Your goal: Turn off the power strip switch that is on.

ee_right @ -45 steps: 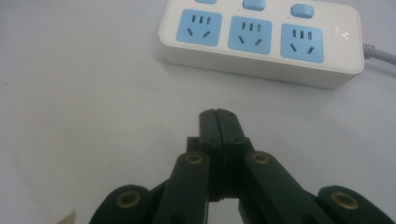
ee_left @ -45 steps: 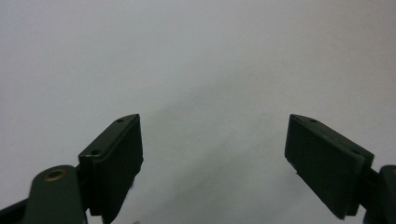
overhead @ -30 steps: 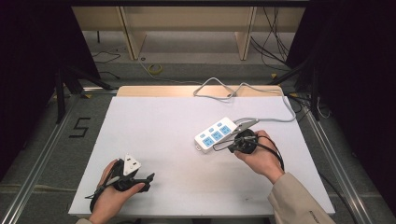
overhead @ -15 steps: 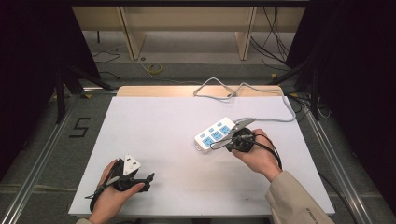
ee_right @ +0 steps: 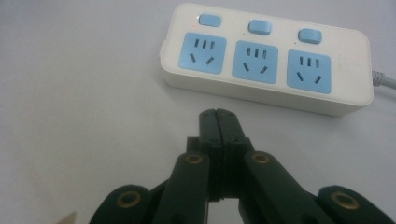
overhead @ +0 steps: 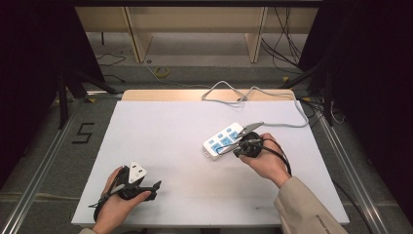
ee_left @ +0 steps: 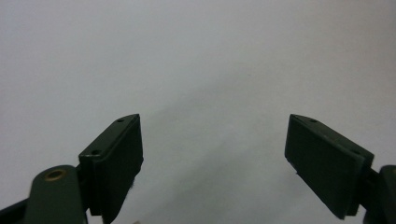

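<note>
We see a white table [overhead: 165,136] bearing a power strip [overhead: 224,140]. Our right hand [overhead: 265,163] angles its gripper [ee_right: 217,114], jaws pressed together and empty, just short of the strip. Well apart, our left gripper [ee_left: 212,154] gapes wide over bare tabletop.

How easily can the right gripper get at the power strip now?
Probably easily: the right gripper is shut and empty, pointing at the power strip with bare table between them. The blue switches face up, uncovered.
</note>
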Tool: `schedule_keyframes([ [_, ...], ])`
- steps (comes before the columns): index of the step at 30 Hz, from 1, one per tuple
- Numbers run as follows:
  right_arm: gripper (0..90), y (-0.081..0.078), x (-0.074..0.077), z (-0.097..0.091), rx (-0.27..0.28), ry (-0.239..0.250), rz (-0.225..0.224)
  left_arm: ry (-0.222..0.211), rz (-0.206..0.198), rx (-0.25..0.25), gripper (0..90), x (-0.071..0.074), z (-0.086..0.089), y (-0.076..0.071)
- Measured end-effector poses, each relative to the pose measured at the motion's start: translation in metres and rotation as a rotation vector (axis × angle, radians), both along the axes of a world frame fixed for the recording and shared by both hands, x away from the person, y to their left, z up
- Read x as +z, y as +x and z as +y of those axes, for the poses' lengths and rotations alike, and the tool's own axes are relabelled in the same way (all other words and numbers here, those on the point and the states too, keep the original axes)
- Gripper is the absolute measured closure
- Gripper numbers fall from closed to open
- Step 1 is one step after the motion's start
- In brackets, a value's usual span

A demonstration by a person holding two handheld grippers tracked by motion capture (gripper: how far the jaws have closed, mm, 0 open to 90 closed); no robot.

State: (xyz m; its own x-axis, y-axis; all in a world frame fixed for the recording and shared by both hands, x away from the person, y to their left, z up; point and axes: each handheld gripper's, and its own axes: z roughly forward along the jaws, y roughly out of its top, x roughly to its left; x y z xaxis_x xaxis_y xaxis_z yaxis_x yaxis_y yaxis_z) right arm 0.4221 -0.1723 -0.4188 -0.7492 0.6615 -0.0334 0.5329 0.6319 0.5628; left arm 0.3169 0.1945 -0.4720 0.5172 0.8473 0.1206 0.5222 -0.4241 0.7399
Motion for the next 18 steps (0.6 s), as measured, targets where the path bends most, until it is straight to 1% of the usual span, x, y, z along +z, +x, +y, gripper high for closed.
schedule_keyframes([
  [11,90.0,0.0048,0.0023,0.0051,0.003,-0.004,0.001,-0.005,0.001,0.004,19.3,-0.0006,0.0006,0.0007],
  [18,90.0,0.0073,0.0027,0.0082,0.002,-0.001,0.003,-0.001,0.001,0.001,19.3,-0.0002,0.0005,0.0003],
])
